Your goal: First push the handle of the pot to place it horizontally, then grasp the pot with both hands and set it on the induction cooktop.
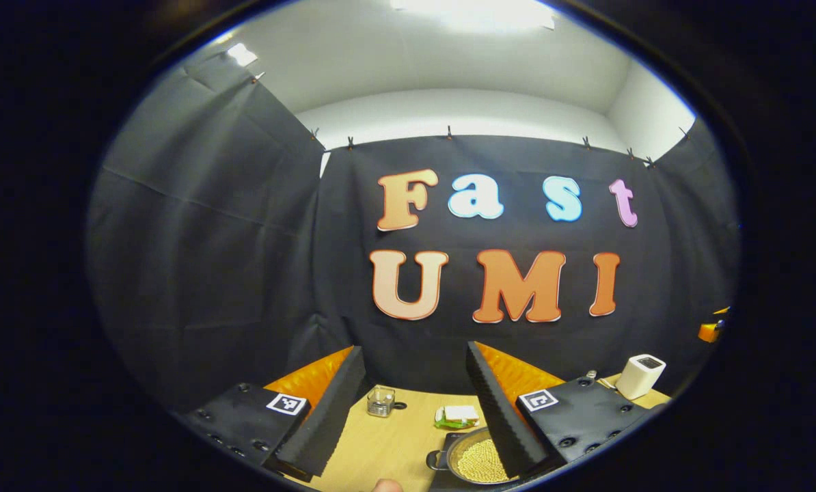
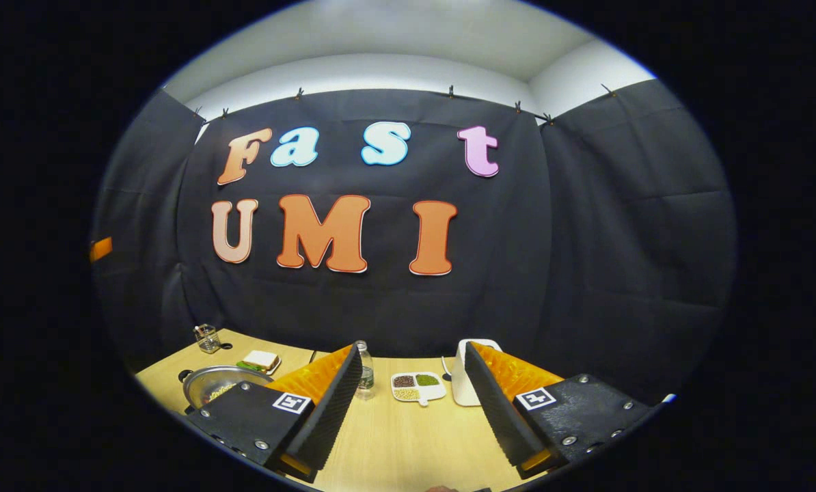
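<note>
A shallow metal pot (image 1: 478, 459) holding yellow grains sits on the wooden table (image 1: 387, 444). Part of it is hidden behind my left gripper's right finger. A small dark handle (image 1: 435, 459) sticks out on its left side. My left gripper (image 1: 415, 350) is held above the table, open, with nothing between its fingers. In the right gripper view the pot (image 2: 216, 383) lies at the far left, half behind that gripper's left finger. My right gripper (image 2: 413, 348) is also open and holds nothing. A dark patch shows under the pot; I cannot tell what it is.
A glass jar (image 1: 381, 401), a sandwich on a green plate (image 1: 457, 415) and a white appliance (image 1: 640, 376) stand behind the pot. A bottle (image 2: 362, 369), a divided dish of beans (image 2: 418, 386) and the white appliance (image 2: 457, 383) are ahead of the right gripper.
</note>
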A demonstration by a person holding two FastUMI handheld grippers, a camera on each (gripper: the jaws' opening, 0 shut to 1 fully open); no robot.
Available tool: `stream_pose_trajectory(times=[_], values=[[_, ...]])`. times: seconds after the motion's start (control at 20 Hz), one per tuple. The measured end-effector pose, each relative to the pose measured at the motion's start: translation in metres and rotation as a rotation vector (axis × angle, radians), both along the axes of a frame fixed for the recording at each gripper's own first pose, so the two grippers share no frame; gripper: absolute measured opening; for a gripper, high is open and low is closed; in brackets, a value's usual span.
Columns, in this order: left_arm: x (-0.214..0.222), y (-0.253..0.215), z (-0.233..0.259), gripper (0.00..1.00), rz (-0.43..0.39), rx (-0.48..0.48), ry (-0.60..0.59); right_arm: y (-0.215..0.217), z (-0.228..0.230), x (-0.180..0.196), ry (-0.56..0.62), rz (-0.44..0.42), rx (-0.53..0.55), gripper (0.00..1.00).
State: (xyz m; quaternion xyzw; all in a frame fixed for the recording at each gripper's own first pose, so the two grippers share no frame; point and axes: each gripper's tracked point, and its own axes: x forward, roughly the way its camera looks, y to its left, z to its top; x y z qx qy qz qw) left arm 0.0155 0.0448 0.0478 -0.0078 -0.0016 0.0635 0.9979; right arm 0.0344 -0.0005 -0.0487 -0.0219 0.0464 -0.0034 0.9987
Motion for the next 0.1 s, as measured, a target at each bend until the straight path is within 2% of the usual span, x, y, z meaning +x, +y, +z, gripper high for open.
stream_pose_trajectory(times=[0.1], values=[[-0.0129, 0.0098, 0.0105, 1.0, 0.017, -0.012, -0.022, -0.0083, 0.0092, -0.0081, -0.025, -0.009, -0.015, 0.93]])
